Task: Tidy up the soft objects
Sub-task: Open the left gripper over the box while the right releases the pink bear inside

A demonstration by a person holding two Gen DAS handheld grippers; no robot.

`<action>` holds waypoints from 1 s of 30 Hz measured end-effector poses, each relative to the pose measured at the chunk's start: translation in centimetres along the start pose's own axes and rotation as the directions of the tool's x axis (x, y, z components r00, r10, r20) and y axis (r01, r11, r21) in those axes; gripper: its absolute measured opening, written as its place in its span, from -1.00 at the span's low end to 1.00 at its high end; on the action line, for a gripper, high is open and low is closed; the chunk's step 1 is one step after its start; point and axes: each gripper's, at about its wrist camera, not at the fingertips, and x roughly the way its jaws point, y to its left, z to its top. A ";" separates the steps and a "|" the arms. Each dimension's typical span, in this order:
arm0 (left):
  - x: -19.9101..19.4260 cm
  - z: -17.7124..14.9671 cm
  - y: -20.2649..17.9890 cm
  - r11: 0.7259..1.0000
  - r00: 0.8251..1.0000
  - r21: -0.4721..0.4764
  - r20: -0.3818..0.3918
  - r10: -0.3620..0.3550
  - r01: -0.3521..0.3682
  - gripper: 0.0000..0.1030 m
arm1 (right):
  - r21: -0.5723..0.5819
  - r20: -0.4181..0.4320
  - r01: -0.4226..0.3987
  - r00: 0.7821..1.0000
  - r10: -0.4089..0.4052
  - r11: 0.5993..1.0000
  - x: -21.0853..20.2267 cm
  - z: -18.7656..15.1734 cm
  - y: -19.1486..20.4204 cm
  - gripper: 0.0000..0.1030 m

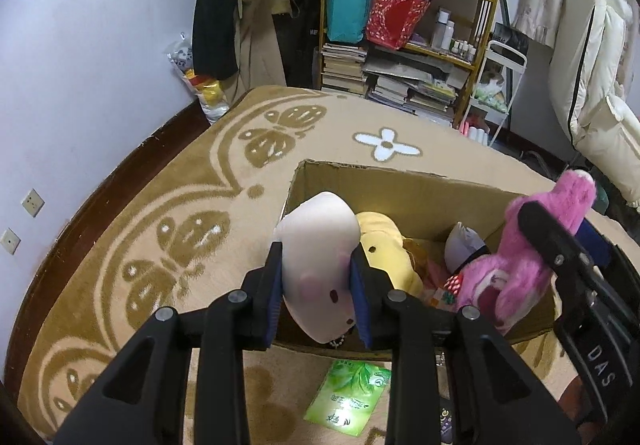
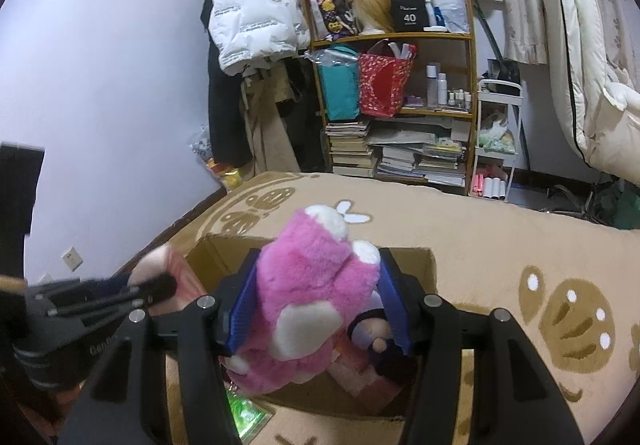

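Jaws of the left gripper (image 1: 316, 281) clamp a pale pink plush (image 1: 316, 245) over the cardboard box's (image 1: 400, 185) near left corner; jaws of the right gripper (image 2: 320, 309), roughly half open, pinch a magenta plush bear (image 2: 312, 285) above the box, which holds a yellow plush (image 1: 384, 249).

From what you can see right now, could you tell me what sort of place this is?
Most likely a lived-in bedroom or storage room: a wooden shelf crammed with books and bottles, a white puffer jacket hanging by the wall, and a patterned blanket under the cardboard box.
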 end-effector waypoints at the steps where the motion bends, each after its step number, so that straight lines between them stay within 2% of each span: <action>1: 0.0 -0.1 0.0 1.000 1.000 0.002 0.004 0.015 -0.015 -0.38 | 0.000 -0.015 -0.008 1.000 0.008 1.000 0.3 -0.1 0.0 0.26; 2: 0.1 -0.1 0.0 1.000 1.000 0.006 0.004 0.020 -0.020 -0.36 | -0.012 -0.037 -0.019 0.999 0.019 1.000 0.7 -0.4 0.1 0.35; 5: 0.3 0.0 -0.1 1.000 1.000 0.010 -0.012 0.010 -0.010 -0.23 | -0.070 -0.063 -0.013 0.998 0.009 0.997 1.4 -1.0 1.0 0.39; 9: 0.3 -0.1 0.1 0.998 0.998 0.025 -0.014 0.064 -0.063 0.28 | -0.124 -0.083 0.032 0.996 -0.043 0.992 1.6 -1.4 2.1 0.53; 11: 0.2 0.0 0.5 0.998 0.998 0.011 -0.009 0.065 -0.064 0.40 | -0.120 -0.089 0.031 0.995 -0.042 0.992 1.5 -1.4 2.0 0.57; 14: -0.2 0.1 1.2 0.999 0.999 -0.015 -0.005 0.035 -0.035 0.52 | -0.094 -0.086 0.034 0.995 -0.042 0.995 1.1 -1.2 1.6 0.78; 15: -0.4 0.1 1.3 0.999 0.999 -0.016 0.000 0.036 -0.036 0.59 | -0.091 -0.083 0.034 0.996 -0.041 0.995 0.9 -1.1 1.5 0.78; 19: -1.2 0.2 1.1 0.995 0.995 0.028 0.030 0.097 -0.098 0.91 | -0.088 -0.076 0.038 0.996 -0.045 0.995 0.4 -0.8 1.3 0.87; 20: -1.4 0.1 1.0 0.992 0.992 0.050 0.038 0.117 -0.119 0.94 | -0.088 -0.074 0.036 0.996 -0.043 0.995 0.4 -0.8 1.3 0.98; 24: -1.8 -0.2 0.8 0.979 0.983 0.093 0.053 0.174 -0.179 0.98 | -0.104 -0.083 0.045 0.995 -0.054 0.994 0.4 -1.1 1.4 1.00; 30: -2.7 -0.7 1.7 0.984 0.985 0.064 0.043 0.165 -0.168 0.98 | -0.114 -0.089 0.057 0.994 -0.068 0.992 -0.4 -1.5 1.7 1.00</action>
